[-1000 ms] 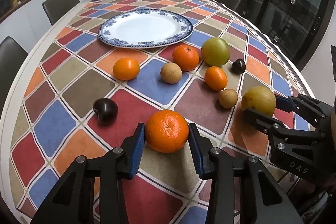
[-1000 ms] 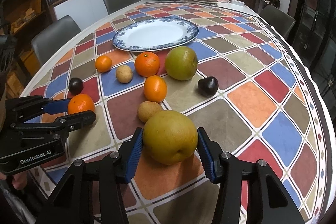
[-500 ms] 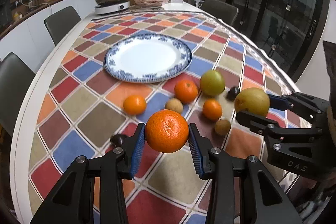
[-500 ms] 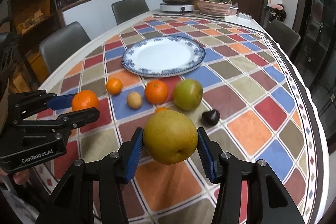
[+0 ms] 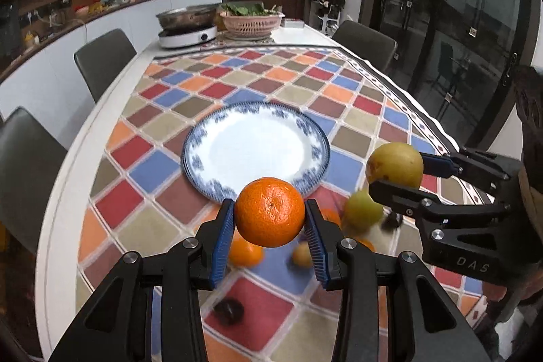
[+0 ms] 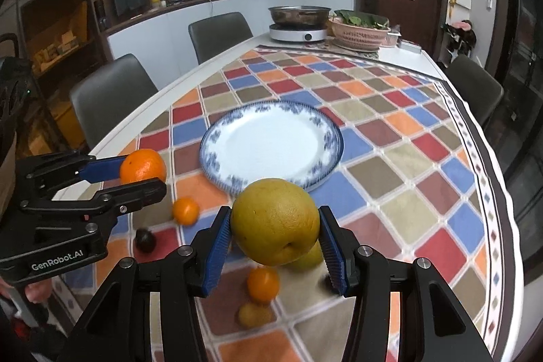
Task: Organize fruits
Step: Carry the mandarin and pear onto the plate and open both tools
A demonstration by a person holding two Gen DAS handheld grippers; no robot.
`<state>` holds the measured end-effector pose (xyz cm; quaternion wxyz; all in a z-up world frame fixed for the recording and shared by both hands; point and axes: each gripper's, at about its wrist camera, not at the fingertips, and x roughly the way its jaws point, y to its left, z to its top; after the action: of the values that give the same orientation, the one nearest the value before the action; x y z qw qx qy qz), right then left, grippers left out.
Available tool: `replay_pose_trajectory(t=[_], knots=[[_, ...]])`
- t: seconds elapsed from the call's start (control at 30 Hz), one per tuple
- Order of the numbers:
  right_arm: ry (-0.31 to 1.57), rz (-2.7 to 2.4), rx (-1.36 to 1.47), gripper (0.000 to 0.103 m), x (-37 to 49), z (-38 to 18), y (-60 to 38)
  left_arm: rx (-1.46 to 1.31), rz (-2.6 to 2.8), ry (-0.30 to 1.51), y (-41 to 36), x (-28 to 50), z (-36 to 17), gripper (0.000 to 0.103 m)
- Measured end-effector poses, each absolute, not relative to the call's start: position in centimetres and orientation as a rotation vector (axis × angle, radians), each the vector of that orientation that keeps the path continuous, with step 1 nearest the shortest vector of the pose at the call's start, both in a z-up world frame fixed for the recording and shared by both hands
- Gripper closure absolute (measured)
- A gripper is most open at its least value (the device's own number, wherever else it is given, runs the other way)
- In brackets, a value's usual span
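My left gripper (image 5: 269, 226) is shut on a large orange (image 5: 269, 211) and holds it in the air, just short of the blue-and-white plate (image 5: 254, 148). My right gripper (image 6: 275, 233) is shut on a yellow pear (image 6: 275, 221), also lifted, near the plate's (image 6: 271, 145) front rim. Each gripper shows in the other's view: the right one with the pear (image 5: 395, 163), the left one with the orange (image 6: 142, 165). The plate is empty. Other fruits lie on the cloth below: a green fruit (image 5: 361, 212), small oranges (image 6: 185, 209) (image 6: 263, 284), a dark fruit (image 6: 145, 240).
The table has a chequered coloured cloth (image 6: 407, 158). At its far end stand an induction hob with a metal pot (image 6: 298, 22) and a pink basket of greens (image 6: 359, 31). Grey chairs (image 6: 112, 97) stand along both sides. A dark fruit (image 5: 229, 311) lies below my left gripper.
Both grippers have risen from the table with their fruits and moved forward toward the plate. The other fruits stay on the cloth, now lower in view.
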<state>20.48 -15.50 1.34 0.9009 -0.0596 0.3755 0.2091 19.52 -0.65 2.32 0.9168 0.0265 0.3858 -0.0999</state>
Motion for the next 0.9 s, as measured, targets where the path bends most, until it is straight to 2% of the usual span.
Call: replay_pose_trajectory(t=[0.3, 0.9], knots=[[0.767, 0.447, -0.129, 0.052, 26.3, 2.8, -14.4, 0.059, -0.199, 0.796, 0.3, 25.1, 2.9, 0.063], [0.925, 0.469, -0.185, 0.052, 37.7, -1.1, -11.2, 0.05, -0.223, 0.935, 1.9, 36.1, -1.2, 0.063]])
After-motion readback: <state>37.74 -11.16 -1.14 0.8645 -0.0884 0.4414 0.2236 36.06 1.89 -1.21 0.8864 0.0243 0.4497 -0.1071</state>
